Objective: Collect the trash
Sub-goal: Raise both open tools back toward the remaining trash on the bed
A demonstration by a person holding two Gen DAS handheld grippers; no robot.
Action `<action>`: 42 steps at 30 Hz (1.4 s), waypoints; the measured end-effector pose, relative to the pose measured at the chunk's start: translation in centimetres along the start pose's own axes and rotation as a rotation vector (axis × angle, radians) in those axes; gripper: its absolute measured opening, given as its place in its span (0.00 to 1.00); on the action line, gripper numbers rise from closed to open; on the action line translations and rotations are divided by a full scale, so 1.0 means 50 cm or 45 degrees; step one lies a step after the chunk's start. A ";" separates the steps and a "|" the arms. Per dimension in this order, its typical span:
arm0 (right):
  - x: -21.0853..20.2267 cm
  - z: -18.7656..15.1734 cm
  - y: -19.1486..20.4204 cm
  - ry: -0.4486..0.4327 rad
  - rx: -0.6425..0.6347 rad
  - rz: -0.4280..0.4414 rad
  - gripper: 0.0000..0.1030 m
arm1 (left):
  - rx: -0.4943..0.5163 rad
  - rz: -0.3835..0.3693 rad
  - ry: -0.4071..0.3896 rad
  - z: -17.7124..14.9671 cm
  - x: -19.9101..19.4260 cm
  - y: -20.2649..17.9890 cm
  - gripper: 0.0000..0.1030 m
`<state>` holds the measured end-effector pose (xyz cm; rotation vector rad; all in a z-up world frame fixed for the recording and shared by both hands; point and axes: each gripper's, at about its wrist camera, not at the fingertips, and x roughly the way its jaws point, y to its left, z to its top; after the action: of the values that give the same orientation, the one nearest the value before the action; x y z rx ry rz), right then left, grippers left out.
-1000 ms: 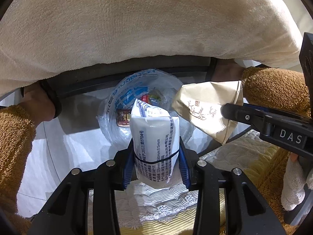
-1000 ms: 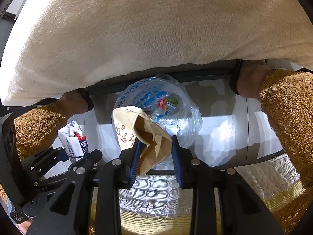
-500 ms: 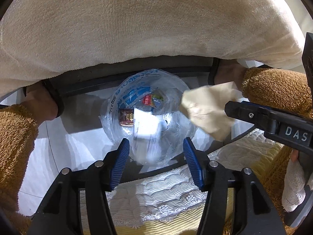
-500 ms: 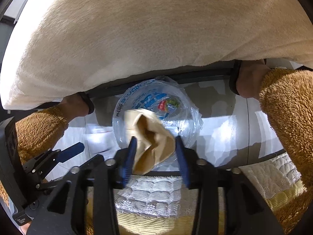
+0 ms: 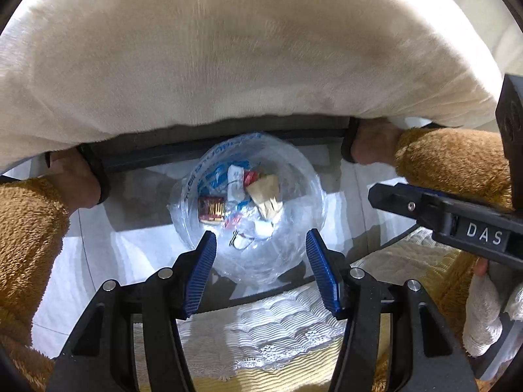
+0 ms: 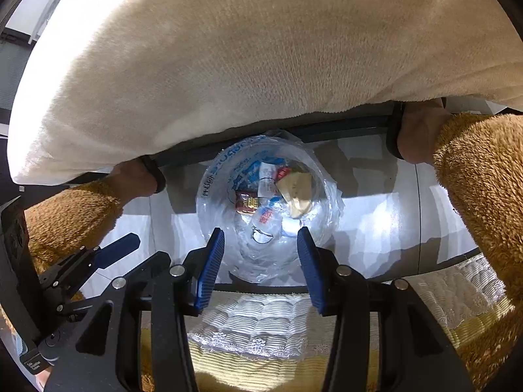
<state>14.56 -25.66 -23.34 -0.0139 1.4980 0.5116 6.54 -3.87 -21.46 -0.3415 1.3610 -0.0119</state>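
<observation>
White floor below w/ lined bin (image 5: 248,261) holding wrappers; left gripper (image 5: 260,272) & right gripper (image 6: 260,269) both agape, empty.

**Trash gathered in the lined bin**

A round bin lined with a clear plastic bag (image 5: 295,196) printed in blue is seen from above on a pale floor, just beyond the edge of a quilted bed. Inside it, a crumpled tan paper bag (image 5: 266,194) lies toward the right. A white printed packet (image 5: 236,183) is lodged beside it at the centre, with a small red wrapper (image 5: 251,176) at the far side. A dark red box (image 5: 211,209) rests on the left.
</observation>
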 end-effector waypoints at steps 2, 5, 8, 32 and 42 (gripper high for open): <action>-0.024 -0.010 0.006 -0.055 -0.019 0.006 0.45 | 0.003 0.005 -0.032 -0.005 -0.015 -0.001 0.54; -0.073 -0.031 0.023 -0.173 -0.090 0.041 0.45 | 0.012 -0.015 -0.085 -0.013 -0.041 -0.006 0.54; -0.119 -0.050 0.033 -0.302 -0.153 0.082 0.45 | 0.049 0.024 -0.186 -0.023 -0.081 -0.018 0.54; -0.349 0.095 0.149 -0.823 -0.657 0.056 0.54 | 0.086 -0.053 -0.704 0.083 -0.327 0.027 0.63; -0.321 0.274 0.195 -0.780 -0.606 0.051 0.72 | 0.143 -0.039 -0.781 0.192 -0.383 0.085 0.71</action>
<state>24.43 -17.66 -3.88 -0.1838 0.7596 0.8113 10.81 6.33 -2.61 -0.2430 0.7440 -0.0084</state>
